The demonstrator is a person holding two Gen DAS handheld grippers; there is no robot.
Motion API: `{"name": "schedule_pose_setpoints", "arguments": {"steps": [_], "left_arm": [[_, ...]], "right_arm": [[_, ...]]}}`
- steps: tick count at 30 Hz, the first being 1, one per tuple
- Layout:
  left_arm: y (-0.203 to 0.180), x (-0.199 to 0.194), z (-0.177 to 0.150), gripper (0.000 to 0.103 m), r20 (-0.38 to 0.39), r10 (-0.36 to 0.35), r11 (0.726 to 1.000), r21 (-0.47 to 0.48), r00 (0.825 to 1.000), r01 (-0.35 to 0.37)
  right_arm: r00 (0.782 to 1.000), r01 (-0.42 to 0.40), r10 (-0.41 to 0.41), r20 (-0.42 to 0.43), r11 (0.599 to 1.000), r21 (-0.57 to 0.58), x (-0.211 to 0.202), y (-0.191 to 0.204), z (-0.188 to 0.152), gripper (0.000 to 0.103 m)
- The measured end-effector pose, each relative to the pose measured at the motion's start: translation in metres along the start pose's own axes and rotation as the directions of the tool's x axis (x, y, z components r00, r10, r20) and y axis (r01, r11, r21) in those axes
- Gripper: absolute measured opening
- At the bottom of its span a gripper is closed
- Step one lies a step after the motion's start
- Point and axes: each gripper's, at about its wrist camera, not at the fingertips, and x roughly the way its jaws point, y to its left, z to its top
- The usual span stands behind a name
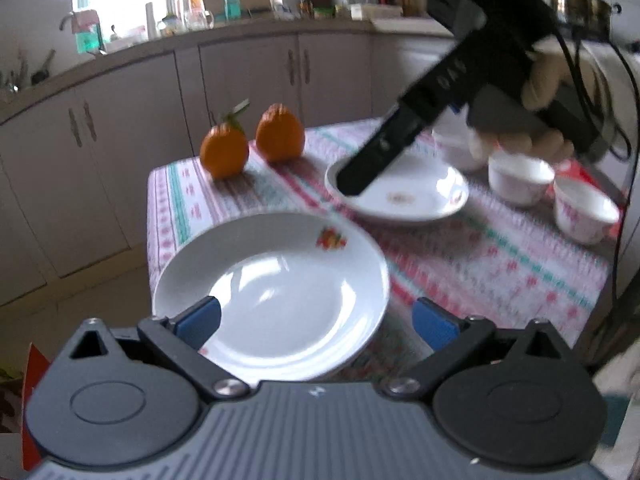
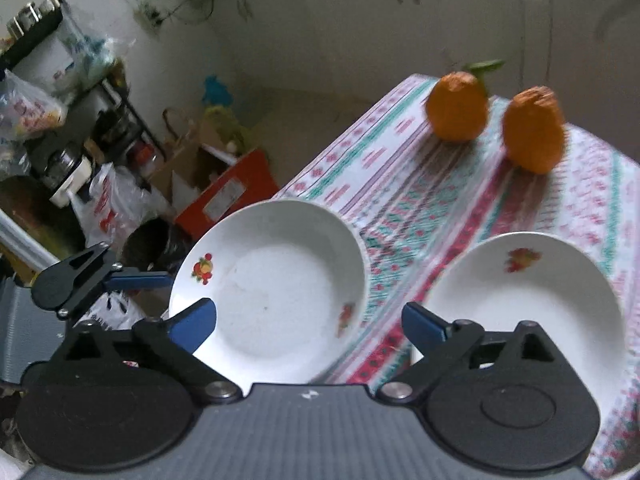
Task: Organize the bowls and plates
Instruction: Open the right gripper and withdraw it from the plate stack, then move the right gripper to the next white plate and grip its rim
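Two plates sit on the striped tablecloth (image 1: 500, 264), biggest things first: the near plate (image 1: 276, 292) at the table's corner edge, the far plate (image 1: 404, 196) further in toward the bowls (image 1: 520, 178). I read the near plate as the stack base — it looks like more than one rim under it in the left wrist view, though blur makes that unsure. The far plate sits alone, so I'd judge it the next to go on the pile.

My left gripper (image 1: 316, 320) hangs over the near plate, jaws spread wide, holding nothing. My right gripper (image 2: 308, 320) is spread wide too — both plates lie apart from its pads (image 2: 196, 324), nothing gripped.

Only the left wrist view shows the bowls, clustered at the table's far side near a gloved hand (image 1: 536, 92), plus the right gripper's finger hanging over the far plate. Only the right wrist view shows the floor clutter beyond the table edge. Two oranges (image 2: 456, 108) stand at the back in both.
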Motion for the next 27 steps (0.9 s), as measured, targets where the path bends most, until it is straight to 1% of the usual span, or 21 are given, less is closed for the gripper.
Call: {"name": "schedule_pose_setpoints", "arguments": {"steps": [3,5,6,8,10,14,16,17,20,22,25,27], "left_arm": [[-0.015,0.0,0.012,0.102,0.052,0.024,0.999,-0.033,0.998,-0.022],[-0.023,0.004,0.018,0.102,0.062,0.042,0.997,-0.062,0.997,-0.038],[-0.026,0.006,0.021,0.102,0.06,0.039,0.997,-0.073,0.997,-0.034],[-0.034,0.012,0.028,0.102,0.044,0.042,0.996,-0.081,0.998,-0.038],[-0.043,0.016,0.033,0.102,0.05,0.047,0.996,-0.079,0.998,-0.043],[-0.072,0.032,0.043,0.102,0.032,0.109,0.993,-0.054,0.994,-0.107],[-0.088,0.041,0.046,0.102,0.043,0.124,0.992,-0.045,0.991,-0.122],[-0.094,0.046,0.047,0.102,0.04,0.129,0.991,-0.052,0.991,-0.127],[-0.112,0.069,0.051,0.102,-0.001,0.148,0.985,-0.095,0.989,-0.147],[-0.123,0.085,0.052,0.102,-0.022,0.157,0.982,-0.103,0.987,-0.158],[-0.132,0.106,0.051,0.102,-0.056,0.149,0.982,-0.109,0.987,-0.155],[-0.138,0.118,0.052,0.102,-0.08,0.16,0.98,-0.108,0.984,-0.168]], "right_arm": [[0.995,0.089,-0.09,0.036,0.996,0.02,-0.022,-0.011,-0.011,0.102],[0.986,0.152,-0.153,0.062,0.988,0.019,-0.034,-0.013,-0.021,0.102],[0.984,0.162,-0.163,0.075,0.987,0.018,-0.039,-0.015,-0.026,0.102],[0.981,0.163,-0.164,0.1,0.986,0.024,-0.05,-0.016,-0.038,0.103],[0.982,0.156,-0.157,0.103,0.988,0.013,-0.058,-0.019,-0.048,0.103],[0.978,0.177,-0.179,0.11,0.984,0.031,-0.072,-0.033,-0.056,0.103],[0.975,0.186,-0.191,0.113,0.981,0.057,-0.078,-0.046,-0.055,0.103],[0.976,0.181,-0.188,0.107,0.981,0.071,-0.08,-0.053,-0.052,0.103],[0.981,0.166,-0.175,0.089,0.981,0.095,-0.079,-0.076,-0.044,0.103],[0.984,0.165,-0.171,0.058,0.982,0.097,-0.074,-0.09,-0.038,0.103],[0.982,0.184,-0.186,0.018,0.98,0.078,-0.063,-0.107,-0.03,0.103],[0.982,0.188,-0.188,-0.012,0.98,0.069,-0.054,-0.118,-0.023,0.103]]}}
